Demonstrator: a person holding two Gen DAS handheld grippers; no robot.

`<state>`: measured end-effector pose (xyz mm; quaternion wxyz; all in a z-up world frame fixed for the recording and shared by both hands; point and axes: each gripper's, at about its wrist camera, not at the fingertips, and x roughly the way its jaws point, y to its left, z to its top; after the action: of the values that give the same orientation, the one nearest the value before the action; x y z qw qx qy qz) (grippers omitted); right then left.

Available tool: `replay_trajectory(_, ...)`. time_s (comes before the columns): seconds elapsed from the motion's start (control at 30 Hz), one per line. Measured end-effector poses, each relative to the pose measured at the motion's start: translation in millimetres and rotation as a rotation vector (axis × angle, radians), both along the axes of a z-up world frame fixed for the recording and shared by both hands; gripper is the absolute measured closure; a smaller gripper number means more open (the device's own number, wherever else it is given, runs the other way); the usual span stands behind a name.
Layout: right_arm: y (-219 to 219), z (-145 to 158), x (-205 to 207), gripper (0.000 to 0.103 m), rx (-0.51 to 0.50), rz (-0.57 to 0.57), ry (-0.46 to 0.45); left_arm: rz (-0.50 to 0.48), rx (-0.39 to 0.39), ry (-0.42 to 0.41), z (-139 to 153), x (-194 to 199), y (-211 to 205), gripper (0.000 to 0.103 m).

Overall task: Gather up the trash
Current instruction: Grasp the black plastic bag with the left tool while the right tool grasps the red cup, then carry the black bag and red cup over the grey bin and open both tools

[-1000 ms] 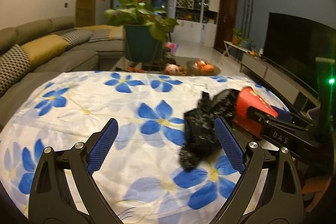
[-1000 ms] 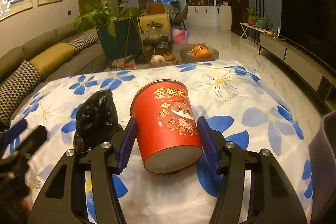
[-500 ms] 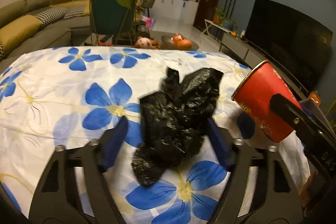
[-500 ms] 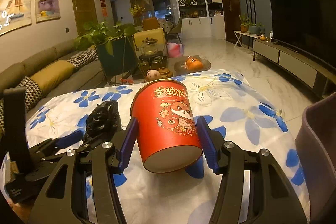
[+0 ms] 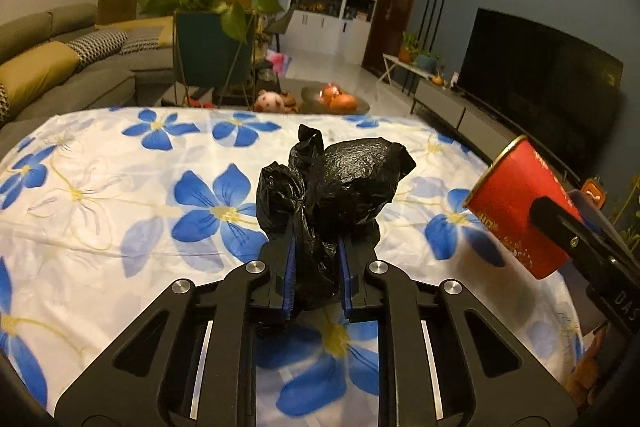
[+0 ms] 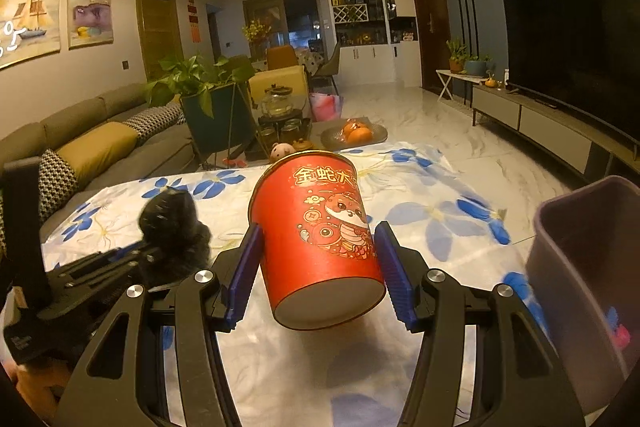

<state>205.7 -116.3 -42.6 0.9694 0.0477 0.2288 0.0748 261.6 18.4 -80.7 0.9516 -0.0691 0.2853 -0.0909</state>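
The left gripper is closing on the black bag; at three o'clock, the right gripper is clenching the red cup.

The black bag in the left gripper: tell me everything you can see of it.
The black bag is thin, crinkled, glossy plastic, bunched into a lumpy wad with a twisted peak on top. Its lower part is pinched between the blue-padded fingers of the left gripper, whose jaws are closing on it. The upper bulk swells above the fingers; a tail hangs below, over the blue-flowered cloth. Whether it touches the cloth cannot be told.
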Motion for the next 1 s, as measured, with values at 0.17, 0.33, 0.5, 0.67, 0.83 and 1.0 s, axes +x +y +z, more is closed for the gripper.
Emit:
replay_trajectory(0.17, -14, 7, -20, 0.047, 0.010, -0.016, -0.027, -0.003, 0.012, -0.044, 16, -23, -9, 0.087)
replay_trajectory(0.33, -36, 18, -43, 0.047, 0.033, -0.056, -0.071, -0.052, 0.011, -0.080, 31, -41, -33, 0.087)
replay_trajectory(0.5, -65, 28, -63, 0.047, 0.044, -0.109, -0.111, -0.115, 0.022, -0.104, 42, -52, -70, 0.087)
replay_trajectory(0.67, -102, 36, -85, 0.047, 0.049, -0.191, -0.151, -0.183, 0.022, -0.123, 50, -59, -112, 0.086)
replay_trajectory(0.83, -139, 40, -103, 0.047, 0.044, -0.286, -0.177, -0.277, 0.015, -0.145, 57, -64, -163, 0.086)
replay_trajectory(1.0, -174, 42, -117, 0.047, 0.036, -0.387, -0.196, -0.382, 0.009, -0.166, 62, -69, -221, 0.086)
